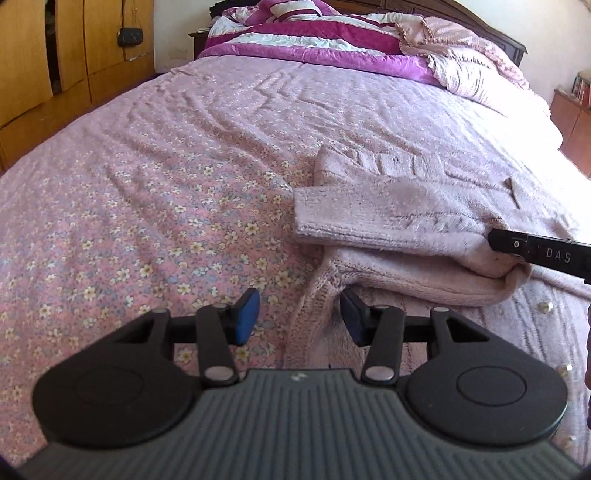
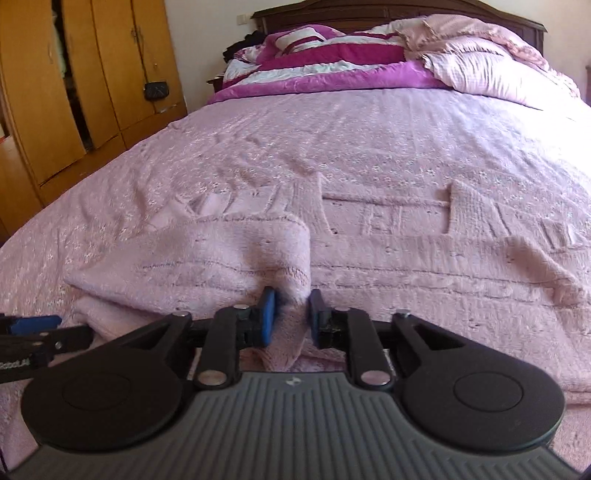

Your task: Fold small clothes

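Note:
A fuzzy pink cardigan (image 1: 406, 206) lies flat on the floral bedspread (image 1: 147, 206), one sleeve (image 2: 192, 258) folded across its body. Pearl buttons (image 1: 543, 305) line its front. My left gripper (image 1: 299, 317) stands open at the cardigan's near left edge; a ridge of the hem runs between the blue pads, and the left pad is clear of it. My right gripper (image 2: 291, 315) is shut on a bunched fold of the sleeve near the shoulder. One of its black fingers (image 1: 539, 253) enters from the right in the left wrist view. The left gripper's pad (image 2: 35, 323) shows at the far left of the right wrist view.
Purple, white and pink quilts (image 1: 314, 40) are heaped at the head of the bed. Wooden wardrobe doors (image 1: 55, 62) stand along the left, with a small black bag (image 1: 129, 35) hanging on them. A low wooden shelf (image 1: 572, 110) is at the right.

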`<control>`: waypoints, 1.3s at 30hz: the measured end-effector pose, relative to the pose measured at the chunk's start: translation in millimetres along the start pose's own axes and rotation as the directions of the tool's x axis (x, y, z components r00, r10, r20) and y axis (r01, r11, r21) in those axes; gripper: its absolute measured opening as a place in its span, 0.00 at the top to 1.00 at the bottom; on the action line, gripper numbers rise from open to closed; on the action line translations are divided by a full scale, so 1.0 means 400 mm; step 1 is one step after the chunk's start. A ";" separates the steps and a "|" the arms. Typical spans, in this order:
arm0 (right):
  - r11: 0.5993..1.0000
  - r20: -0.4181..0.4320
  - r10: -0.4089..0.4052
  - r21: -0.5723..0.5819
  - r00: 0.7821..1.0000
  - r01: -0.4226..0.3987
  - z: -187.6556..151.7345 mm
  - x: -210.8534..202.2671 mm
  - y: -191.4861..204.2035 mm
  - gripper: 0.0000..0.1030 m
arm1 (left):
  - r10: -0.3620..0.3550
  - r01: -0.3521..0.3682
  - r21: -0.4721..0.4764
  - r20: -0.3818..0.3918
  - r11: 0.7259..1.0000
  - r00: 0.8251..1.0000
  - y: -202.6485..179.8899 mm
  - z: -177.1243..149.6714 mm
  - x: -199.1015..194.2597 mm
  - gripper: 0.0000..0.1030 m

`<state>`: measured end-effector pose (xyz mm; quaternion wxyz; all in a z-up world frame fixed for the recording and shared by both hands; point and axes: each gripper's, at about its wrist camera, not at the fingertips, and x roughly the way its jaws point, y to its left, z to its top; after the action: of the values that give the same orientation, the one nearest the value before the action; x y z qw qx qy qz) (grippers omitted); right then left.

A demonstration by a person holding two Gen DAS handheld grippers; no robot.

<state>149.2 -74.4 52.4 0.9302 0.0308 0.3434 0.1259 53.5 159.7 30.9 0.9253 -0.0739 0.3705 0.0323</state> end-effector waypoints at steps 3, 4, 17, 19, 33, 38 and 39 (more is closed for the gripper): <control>1.000 0.047 -0.008 -0.018 0.999 0.009 0.013 -0.032 0.022 0.61 | 0.001 -0.001 -0.007 0.001 1.000 1.000 0.011 0.007 -0.025 0.51; 1.000 0.065 0.004 -0.030 0.998 -0.002 0.013 -0.037 0.035 0.60 | 0.005 -0.005 -0.005 0.001 1.000 1.000 0.014 0.009 -0.032 0.51; 0.941 -0.025 0.271 -0.206 0.962 -0.270 0.014 -0.022 0.268 0.40 | 0.050 -0.051 -0.010 -0.035 0.999 0.998 0.061 -0.004 -0.056 0.51; 0.935 -0.049 0.268 -0.226 0.962 -0.272 0.002 -0.007 0.299 0.40 | 0.052 -0.053 -0.014 -0.042 0.998 0.998 0.067 -0.009 -0.051 0.51; 0.943 -0.031 0.332 0.030 0.943 -0.331 0.019 0.102 0.250 0.92 | 0.042 -0.042 0.012 -0.017 0.999 0.999 0.044 -0.003 -0.057 0.51; 0.935 0.066 0.330 0.117 0.942 -0.336 0.055 0.058 0.171 0.92 | 0.022 -0.022 0.014 0.010 1.000 1.000 0.023 0.017 -0.067 0.51; 0.937 0.091 0.319 0.120 0.943 -0.328 0.066 0.039 0.151 0.92 | 0.019 -0.020 0.020 0.016 1.000 1.000 0.017 0.020 -0.069 0.51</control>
<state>164.6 -11.2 71.3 0.9040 0.1536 0.3085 0.2528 38.2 167.5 55.1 0.9286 -0.0609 0.3640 0.0382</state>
